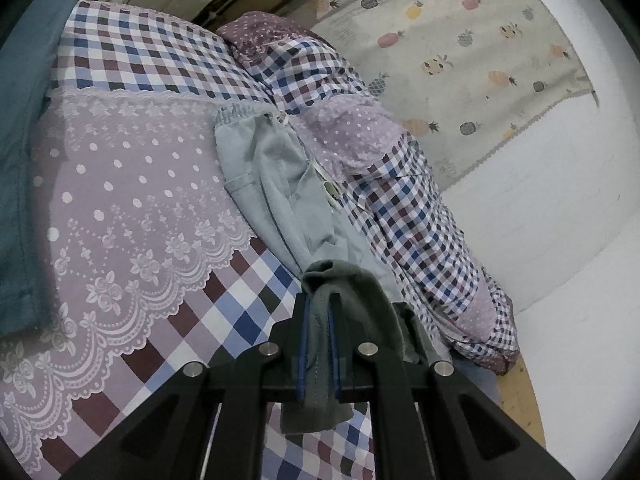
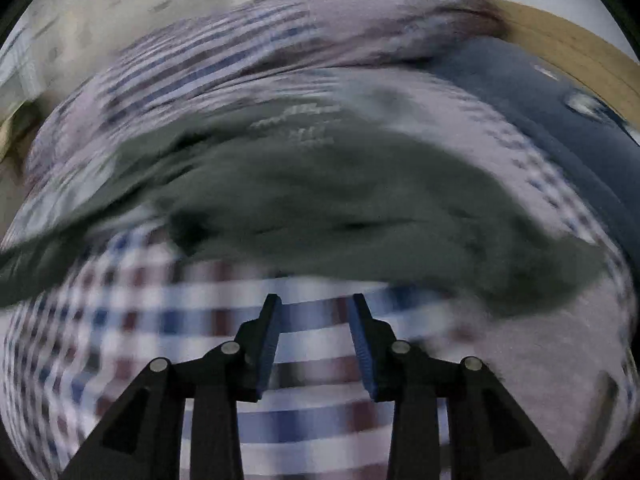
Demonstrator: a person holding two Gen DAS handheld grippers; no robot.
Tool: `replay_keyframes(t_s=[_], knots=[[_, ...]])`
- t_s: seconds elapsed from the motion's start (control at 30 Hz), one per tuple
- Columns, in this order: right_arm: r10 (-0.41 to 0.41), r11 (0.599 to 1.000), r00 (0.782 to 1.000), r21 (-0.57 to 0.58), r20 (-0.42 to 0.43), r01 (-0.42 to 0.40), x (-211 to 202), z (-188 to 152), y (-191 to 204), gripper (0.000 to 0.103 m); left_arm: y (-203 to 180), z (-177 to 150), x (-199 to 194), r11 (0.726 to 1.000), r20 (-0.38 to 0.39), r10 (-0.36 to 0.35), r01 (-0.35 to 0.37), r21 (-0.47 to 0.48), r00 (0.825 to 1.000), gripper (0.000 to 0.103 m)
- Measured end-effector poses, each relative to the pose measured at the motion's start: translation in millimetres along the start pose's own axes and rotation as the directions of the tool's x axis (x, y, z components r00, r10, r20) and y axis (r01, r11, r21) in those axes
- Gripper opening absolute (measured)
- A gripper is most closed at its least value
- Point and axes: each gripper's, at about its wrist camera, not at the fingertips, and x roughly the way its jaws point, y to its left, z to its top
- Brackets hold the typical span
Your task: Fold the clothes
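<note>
The left claw point(image 1: 320, 312) is clenched on a fold of grey-green cloth point(image 1: 352, 292), low in the centre of the left wrist view. The cloth bunches between the two blue pads and hangs out below them over the checked bedspread point(image 1: 152, 52). Just above the pinched cloth, in the middle of the frame, lies a pair of pale blue trousers point(image 1: 276, 184) with a gathered waistband, running up toward the centre. A lilac lace cover point(image 1: 120, 200) with white dots fills the left half of the frame, lying on the bedspread. A dark teal fabric point(image 1: 20, 160) runs down the far left edge. At the upper right a pineapple-print curtain point(image 1: 460, 40) hangs beside the bed.

The right wrist view is heavily blurred. The right claw point(image 2: 316, 308) sits at the bottom centre with its fingers spread apart and nothing between them; only the checked bedspread shows in the gap. Above it, across the middle of the frame, spreads the same grey-green cloth point(image 2: 320, 200), with faint pale print near its upper edge. A dark blue fabric point(image 2: 540, 112) curves along the upper right.
</note>
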Motion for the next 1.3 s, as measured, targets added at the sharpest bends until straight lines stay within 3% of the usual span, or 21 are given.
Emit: replay_keyframes(t_s=[0.1, 0.2, 0.27, 0.43, 0.63, 0.67, 0.73, 0.77, 1.07, 1.17, 1.3], knots=[[0.082, 0.995, 0.997, -0.06, 0.006, -0.082, 9.8, 5.5, 31.2, 0.04, -1.9, 0.3, -0.6, 1.0, 0.003, -0.003, 0.003, 0.01, 1.0, 0.008], [0.134, 0.988, 0.991, -0.078, 0.017, -0.132, 19.7, 16.0, 50.4, 0.056, -1.8, -0.1, 0.5, 1.0, 0.001, -0.005, 0.005, 0.01, 1.0, 0.008], [0.145, 0.987, 0.989, -0.069, 0.021, -0.143, 25.8, 23.5, 56.3, 0.058, -1.3, 0.3, 0.9, 1.0, -0.001, -0.007, 0.007, 0.009, 1.0, 0.008], [0.183, 0.981, 0.982, 0.051, 0.036, -0.185, 48.3, 50.0, 53.0, 0.059, -1.7, 0.6, 0.7, 1.0, -0.002, -0.016, 0.016, 0.006, 1.0, 0.008], [0.215, 0.942, 0.975, 0.252, 0.058, -0.223, 68.1, 67.3, 28.1, 0.059, -0.2, 0.5, 1.6, 1.0, -0.008, -0.015, 0.015, -0.004, 1.0, 0.008], [0.219, 0.939, 0.973, 0.256, 0.068, -0.229, 66.9, 69.4, 24.8, 0.055, 0.4, 0.6, 1.6, 1.0, -0.009, -0.017, 0.017, -0.008, 1.0, 0.008], [0.212, 0.943, 0.974, 0.244, 0.084, -0.226, 62.8, 74.3, 19.7, 0.027, 1.3, 0.8, 1.6, 1.0, -0.01, -0.019, 0.019, -0.013, 1.0, 0.008], [0.208, 0.948, 0.974, 0.227, 0.091, -0.223, 59.2, 76.9, 17.8, 0.008, 1.7, 0.9, 1.5, 1.0, -0.01, -0.019, 0.019, -0.014, 1.0, 0.008], [0.121, 0.991, 0.965, 0.025, 0.233, -0.13, -32.7, 108.7, 17.0, 0.006, 19.6, 8.6, -7.1, 0.993, 0.026, -0.026, 0.028, -0.112, 0.999, 0.008], [0.108, 0.993, 0.948, 0.019, 0.3, -0.119, -72.9, 131.7, 7.5, 0.006, 25.8, 12.9, -15.9, 0.99, 0.065, -0.021, 0.03, -0.138, 0.998, 0.007], [0.072, 0.996, 0.908, 0.025, 0.412, -0.09, -125.5, 169.9, -10.5, 0.006, 34.2, 19.0, -36.0, 0.984, 0.159, -0.01, 0.038, -0.175, 0.987, 0.007]])
